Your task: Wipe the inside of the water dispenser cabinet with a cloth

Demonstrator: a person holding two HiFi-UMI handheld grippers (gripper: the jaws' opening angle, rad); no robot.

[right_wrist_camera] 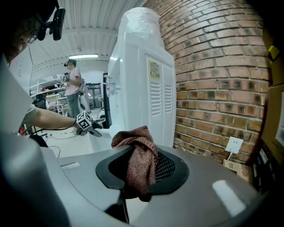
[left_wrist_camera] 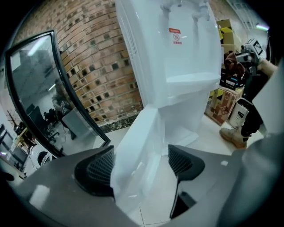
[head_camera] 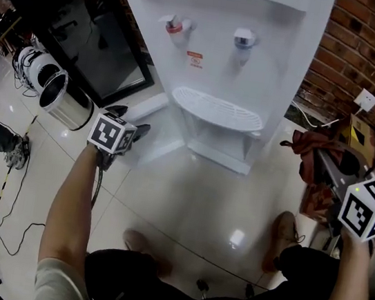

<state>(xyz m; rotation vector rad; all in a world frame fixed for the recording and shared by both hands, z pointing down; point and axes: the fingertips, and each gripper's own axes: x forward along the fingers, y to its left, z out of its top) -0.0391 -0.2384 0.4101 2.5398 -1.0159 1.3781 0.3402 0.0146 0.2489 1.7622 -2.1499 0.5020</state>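
Cloth [right_wrist_camera: 140, 153], brown and bunched, hung pinched between the closed jaws of the right gripper [right_wrist_camera: 142, 167]. In the head view that gripper was at about 4 o'clock, well apart from the cabinet, so no wiping appeared to have begun.

At about 9 o'clock, the left gripper [left_wrist_camera: 140, 170] had its jaws apart. The edge of the white cabinet door [left_wrist_camera: 146, 133] stood between them. The door lay against the left pad [left_wrist_camera: 95, 170], with a gap to the right one, so nothing was clamped.

Beyond it, toward 12 o'clock, the door was swung out from the foot of the water dispenser [head_camera: 225, 39]. The cabinet [head_camera: 220, 144] under the drip tray [head_camera: 215, 108] showed an open white compartment, though I could not tell how clean it was.

Judging by this, the opening step was done or nearly so. Bringing the cloth across, reaching inside and wiping the walls and shelf all looked left to do.
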